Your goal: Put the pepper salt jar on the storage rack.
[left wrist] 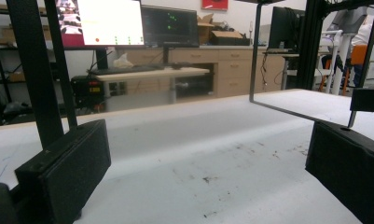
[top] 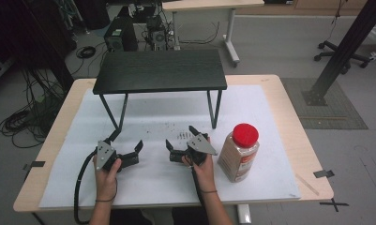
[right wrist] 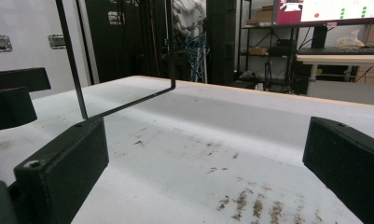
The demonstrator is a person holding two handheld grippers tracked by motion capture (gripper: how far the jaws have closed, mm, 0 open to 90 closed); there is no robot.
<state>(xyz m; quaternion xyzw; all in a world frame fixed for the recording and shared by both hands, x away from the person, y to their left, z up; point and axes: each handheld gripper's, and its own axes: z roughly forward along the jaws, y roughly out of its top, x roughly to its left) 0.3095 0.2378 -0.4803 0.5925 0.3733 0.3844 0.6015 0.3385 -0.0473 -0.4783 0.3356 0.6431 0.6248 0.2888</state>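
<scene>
High view: a wooden worktop (top: 289, 117) covered by a white sheet (top: 167, 117) that carries dark specks and smudges just ahead of the right gripper (top: 180, 139). A small black stand (top: 160, 70) with thin metal legs rises on the sheet ahead of both grippers. A clear jar with a red lid (top: 238, 151) stands upright just beside the right gripper on its outer side, apart from it. The left gripper (top: 127, 144) and the right gripper both rest low on the sheet, each held in one hand, jaws spread wide and empty. Beyond the worktop lie grey floor, tangled cables, computer equipment, a second table and an office chair base. Left gripper view: the two black jaws (left wrist: 63, 172) stand far apart with bare, stained sheet (left wrist: 212, 158) between them; a leg frame of the stand (left wrist: 278, 105) crosses ahead to the right, and the room behind shows lit monitors (left wrist: 107, 21), a keyboard desk and wooden cabinets, detail the high view lacks. Right gripper view: its wide-set jaws (right wrist: 63, 168) frame brown crumbs on the sheet (right wrist: 240, 200); the stand's leg frame (right wrist: 124, 105) lies ahead to the left, with the other gripper (right wrist: 12, 98) at the left edge; dark racks and a monitor fill the background.
</scene>
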